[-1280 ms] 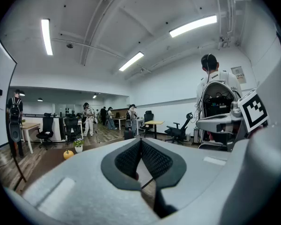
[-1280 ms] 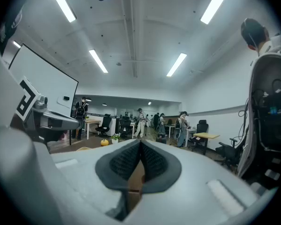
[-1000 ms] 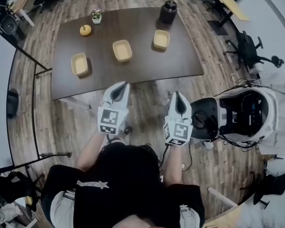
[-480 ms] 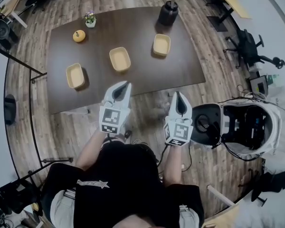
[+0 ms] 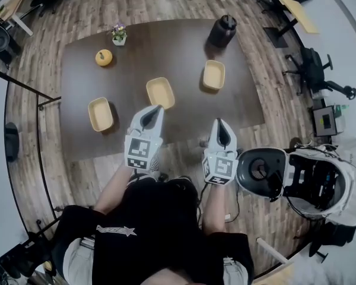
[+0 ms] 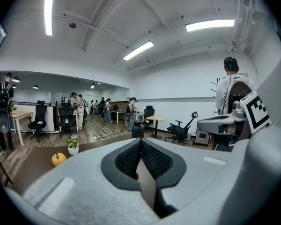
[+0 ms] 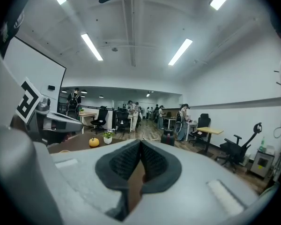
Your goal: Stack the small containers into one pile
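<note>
Three small yellow containers lie apart on the dark table (image 5: 184, 58) in the head view: one at the left (image 5: 100, 113), one in the middle (image 5: 160, 92), one at the right (image 5: 213, 75). My left gripper (image 5: 156, 107) is shut and empty, its tip over the table's near edge just below the middle container. My right gripper (image 5: 218, 121) is shut and empty too, its tip at the near edge below the right container. In both gripper views the jaws meet with nothing between them, and the containers are hidden behind the gripper bodies.
On the far side of the table stand a dark jug (image 5: 222, 31), a small potted plant (image 5: 119, 33) and an orange pumpkin (image 5: 104, 57). An open white case (image 5: 296, 180) lies on the wooden floor at the right. Office chairs and people fill the room beyond.
Both grippers have moved forward together from over the floor to the table's near edge. Both stayed shut.
</note>
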The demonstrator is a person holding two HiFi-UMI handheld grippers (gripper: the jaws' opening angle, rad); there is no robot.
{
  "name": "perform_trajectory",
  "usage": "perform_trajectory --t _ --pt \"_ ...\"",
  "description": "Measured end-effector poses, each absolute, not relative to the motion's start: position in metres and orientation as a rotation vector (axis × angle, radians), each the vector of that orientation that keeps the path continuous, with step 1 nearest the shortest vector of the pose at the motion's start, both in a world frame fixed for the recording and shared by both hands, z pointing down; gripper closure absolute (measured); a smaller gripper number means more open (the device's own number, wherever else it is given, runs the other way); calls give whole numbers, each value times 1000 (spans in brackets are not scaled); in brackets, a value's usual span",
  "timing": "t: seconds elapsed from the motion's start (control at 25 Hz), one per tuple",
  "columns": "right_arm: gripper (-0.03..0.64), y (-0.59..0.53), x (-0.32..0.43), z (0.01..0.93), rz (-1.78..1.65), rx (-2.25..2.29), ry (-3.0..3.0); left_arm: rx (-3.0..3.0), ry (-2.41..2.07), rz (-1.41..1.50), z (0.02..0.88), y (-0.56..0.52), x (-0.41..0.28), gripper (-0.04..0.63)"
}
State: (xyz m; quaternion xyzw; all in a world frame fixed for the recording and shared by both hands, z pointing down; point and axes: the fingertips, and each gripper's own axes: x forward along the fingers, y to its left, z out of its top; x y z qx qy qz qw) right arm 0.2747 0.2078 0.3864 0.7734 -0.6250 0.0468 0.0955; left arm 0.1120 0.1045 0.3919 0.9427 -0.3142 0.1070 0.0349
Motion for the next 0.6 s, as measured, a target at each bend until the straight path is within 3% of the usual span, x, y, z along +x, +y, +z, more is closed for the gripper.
perform_trajectory --t 0.6 --pt "612 78 239 449 304 1954 -2078 2616 -1222 438 456 31 75 586"
